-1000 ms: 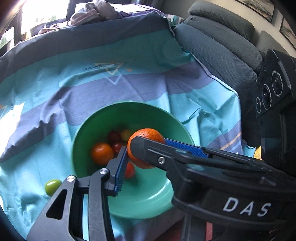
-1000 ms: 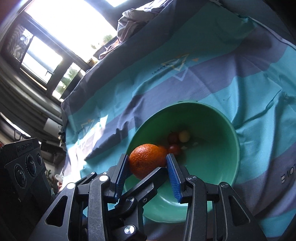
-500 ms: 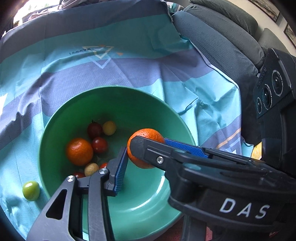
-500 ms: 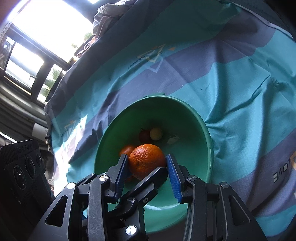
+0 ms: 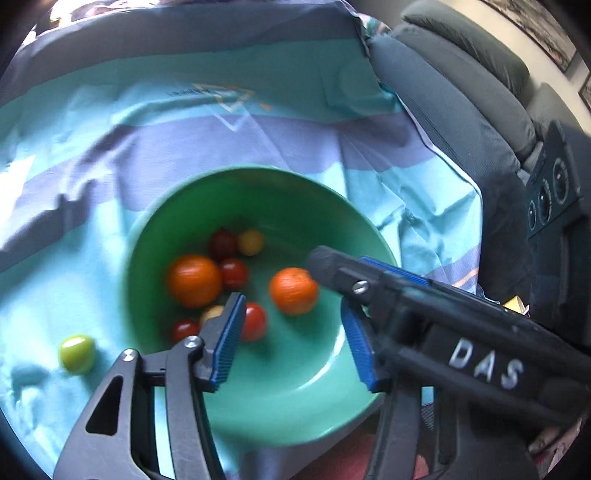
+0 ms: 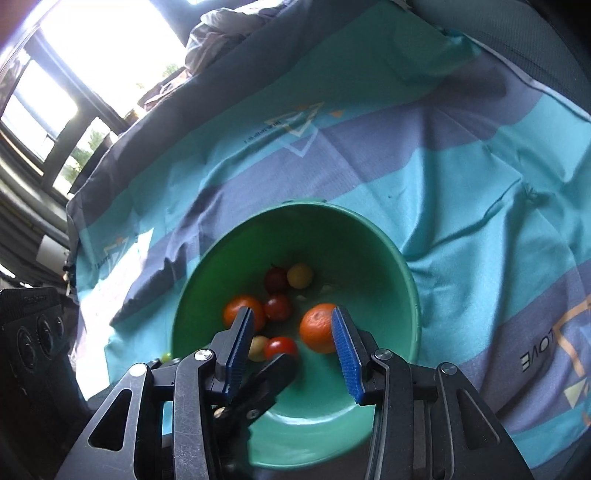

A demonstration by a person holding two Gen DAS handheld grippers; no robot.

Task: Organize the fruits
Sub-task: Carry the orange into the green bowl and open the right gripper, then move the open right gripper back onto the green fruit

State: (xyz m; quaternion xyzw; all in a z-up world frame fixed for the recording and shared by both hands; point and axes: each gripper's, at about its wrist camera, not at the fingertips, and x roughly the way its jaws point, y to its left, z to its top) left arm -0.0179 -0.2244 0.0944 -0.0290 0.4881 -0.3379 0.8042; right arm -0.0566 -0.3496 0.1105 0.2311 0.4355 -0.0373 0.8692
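A green bowl [image 5: 295, 406] [image 6: 314, 443] sits on a striped teal and purple cloth. In it lie an orange [image 5: 294, 291] [image 6: 318, 328], a second orange fruit [image 5: 193, 280] [image 6: 244, 312], and several small red and yellow tomatoes. My left gripper [image 5: 291, 345] is open above the bowl's near side, empty. My right gripper [image 6: 293, 356] is open too, its blue pads either side of the orange but apart from it. A green tomato [image 5: 77, 353] lies on the cloth left of the bowl.
A grey sofa [image 5: 461, 92] borders the cloth on the right. Crumpled clothes [image 6: 229, 26] lie at the cloth's far edge under a bright window. The other gripper's body [image 5: 498, 350] crosses the left wrist view.
Both grippers have opened. The orange they held has dropped into the bowl and lies beside the other fruit. The views have pulled back slightly.
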